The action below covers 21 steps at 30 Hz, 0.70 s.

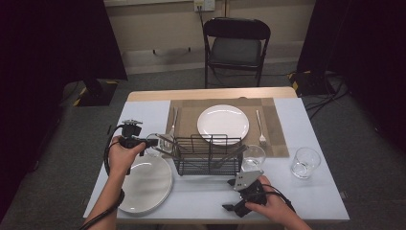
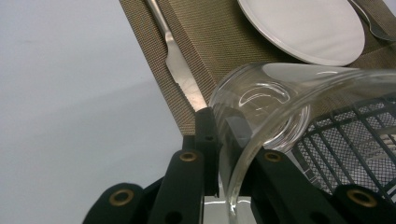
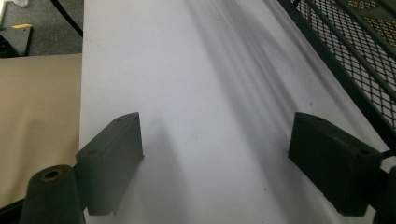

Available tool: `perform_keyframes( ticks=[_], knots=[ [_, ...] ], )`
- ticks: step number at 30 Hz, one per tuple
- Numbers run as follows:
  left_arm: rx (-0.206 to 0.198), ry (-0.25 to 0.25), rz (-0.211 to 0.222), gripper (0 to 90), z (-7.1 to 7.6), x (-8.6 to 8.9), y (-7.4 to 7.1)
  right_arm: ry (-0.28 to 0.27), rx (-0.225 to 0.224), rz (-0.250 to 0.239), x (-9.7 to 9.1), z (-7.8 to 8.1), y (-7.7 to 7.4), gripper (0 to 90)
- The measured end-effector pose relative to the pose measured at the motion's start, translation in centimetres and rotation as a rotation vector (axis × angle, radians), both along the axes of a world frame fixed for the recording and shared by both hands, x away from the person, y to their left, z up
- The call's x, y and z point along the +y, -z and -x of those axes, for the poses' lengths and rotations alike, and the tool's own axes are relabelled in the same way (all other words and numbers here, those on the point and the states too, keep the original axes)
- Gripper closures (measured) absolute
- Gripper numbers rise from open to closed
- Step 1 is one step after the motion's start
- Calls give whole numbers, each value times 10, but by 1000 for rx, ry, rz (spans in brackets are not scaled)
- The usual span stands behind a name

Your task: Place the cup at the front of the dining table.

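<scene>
Glass tumbler (image 2: 275,100) pinched by its rim, tipped on its side just left of the black wire rack (image 1: 207,155).

Nearest, on the rack's near side: right gripper (image 3: 215,163) spread wide over bare white table (image 3: 187,70), holding nothing. Left of the rack: left gripper (image 2: 222,140) clamped nearly closed on the tumbler's thin wall, one pad inside and one outside, glass lying almost level above the stacked white plates (image 1: 146,184). Likely light but stiff, smooth and slippery, and breakable; a rim pinch probably lets it swing or slide, so best kept slow and clear of the rack wires, or taken lower on the wall. Right of the rack: two more glasses (image 1: 253,157), upright. Beyond the rack: brown placemat (image 1: 275,129) bearing a white plate (image 1: 223,123), knife (image 2: 180,70) and fork (image 1: 260,128).
</scene>
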State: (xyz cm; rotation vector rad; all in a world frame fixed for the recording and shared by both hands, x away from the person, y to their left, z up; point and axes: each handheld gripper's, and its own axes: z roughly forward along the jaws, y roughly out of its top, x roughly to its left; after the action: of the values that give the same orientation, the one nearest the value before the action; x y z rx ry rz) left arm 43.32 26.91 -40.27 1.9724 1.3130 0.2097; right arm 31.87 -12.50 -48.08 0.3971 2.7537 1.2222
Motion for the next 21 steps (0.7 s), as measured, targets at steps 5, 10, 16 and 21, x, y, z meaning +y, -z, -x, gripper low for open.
perform_keyframes(
  ticks=[5,10,16,21],
  knots=[
    [-1,1,3,853,-2,-1,0,0,0,0,0,0,0,161],
    [-5,-7,1,853,-3,-1,1,0,0,0,0,0,0,161],
    [-4,-10,2,853,-6,-2,2,0,-2,0,0,0,0,161],
    [-6,-10,3,853,-7,-3,2,0,1,0,0,0,0,161]
  ],
)
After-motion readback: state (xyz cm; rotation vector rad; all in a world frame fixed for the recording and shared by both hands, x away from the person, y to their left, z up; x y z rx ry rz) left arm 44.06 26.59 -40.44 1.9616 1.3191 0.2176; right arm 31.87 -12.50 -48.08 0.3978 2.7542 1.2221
